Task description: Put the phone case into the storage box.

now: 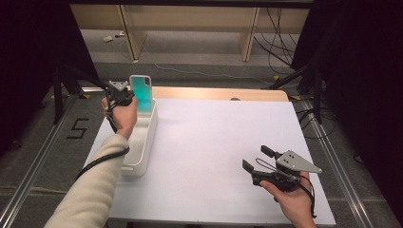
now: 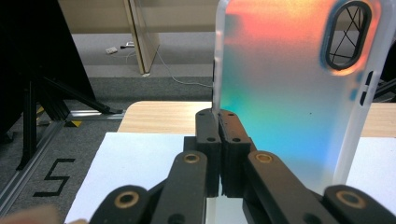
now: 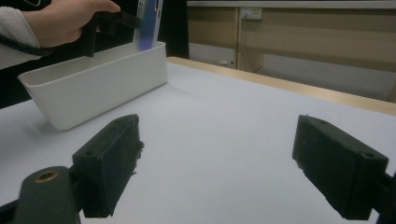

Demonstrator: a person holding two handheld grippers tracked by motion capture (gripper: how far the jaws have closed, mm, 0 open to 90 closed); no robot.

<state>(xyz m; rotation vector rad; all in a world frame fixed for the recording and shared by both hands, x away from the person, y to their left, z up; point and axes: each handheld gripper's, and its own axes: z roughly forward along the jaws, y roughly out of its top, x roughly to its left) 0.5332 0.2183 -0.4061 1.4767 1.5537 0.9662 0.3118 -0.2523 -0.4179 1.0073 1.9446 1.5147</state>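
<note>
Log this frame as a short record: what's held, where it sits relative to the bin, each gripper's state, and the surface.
held item: phone case, translucent, teal-to-orange sheen, upright
held by: left gripper, jaws shut on the case's edge
position: above the far end of the white bin
right gripper: jaws open, nothing between them, over bare table
surface: white table

a lab: black curtains [image 1: 28, 57], taped floor numeral [image 1: 77, 128] (loose cables [image 1: 280, 33]).

Grey floor [image 1: 199, 52], loose cables [image 1: 280, 33], wooden furniture legs [image 1: 130, 33], dark curtains [image 1: 28, 57].
</note>
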